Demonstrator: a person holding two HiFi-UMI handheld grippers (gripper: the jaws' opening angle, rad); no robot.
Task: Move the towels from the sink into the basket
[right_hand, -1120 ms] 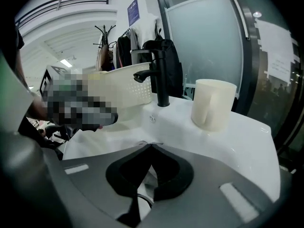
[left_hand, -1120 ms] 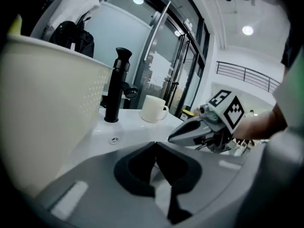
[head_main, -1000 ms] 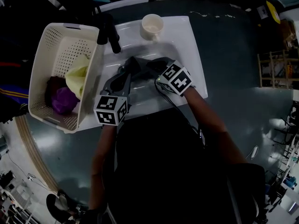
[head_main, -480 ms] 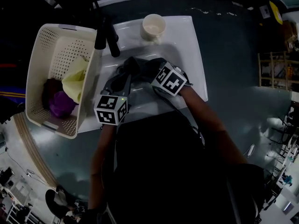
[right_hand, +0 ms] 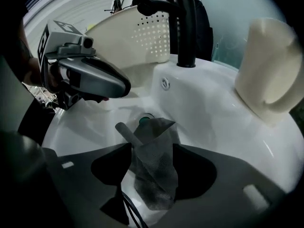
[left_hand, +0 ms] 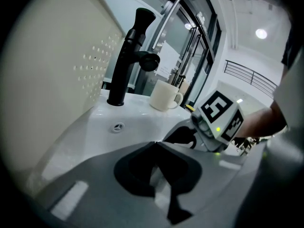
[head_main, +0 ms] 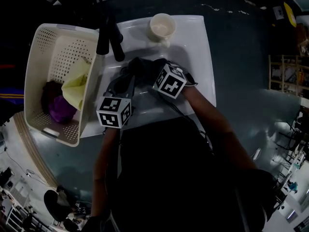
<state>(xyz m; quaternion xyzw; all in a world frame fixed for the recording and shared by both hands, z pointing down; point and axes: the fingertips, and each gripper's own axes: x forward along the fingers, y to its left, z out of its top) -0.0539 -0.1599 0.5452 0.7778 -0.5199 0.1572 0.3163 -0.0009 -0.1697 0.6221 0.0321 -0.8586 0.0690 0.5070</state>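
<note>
A grey towel lies crumpled in the white sink, just in front of the drain. My right gripper is down in the basin with its jaws opening. The towel sits between them and the pads stand off it. My left gripper hangs shut and empty over the left side of the basin, its tip close above the towel. The cream basket stands left of the sink and holds a yellow towel and a purple towel.
A black faucet rises at the sink's back left, between the basin and the basket. A cream mug stands on the back rim. The sink sits over a dark floor, and the person's forearms reach in from the front.
The right gripper has shifted a little to the left over the basin. The left gripper has barely moved.
</note>
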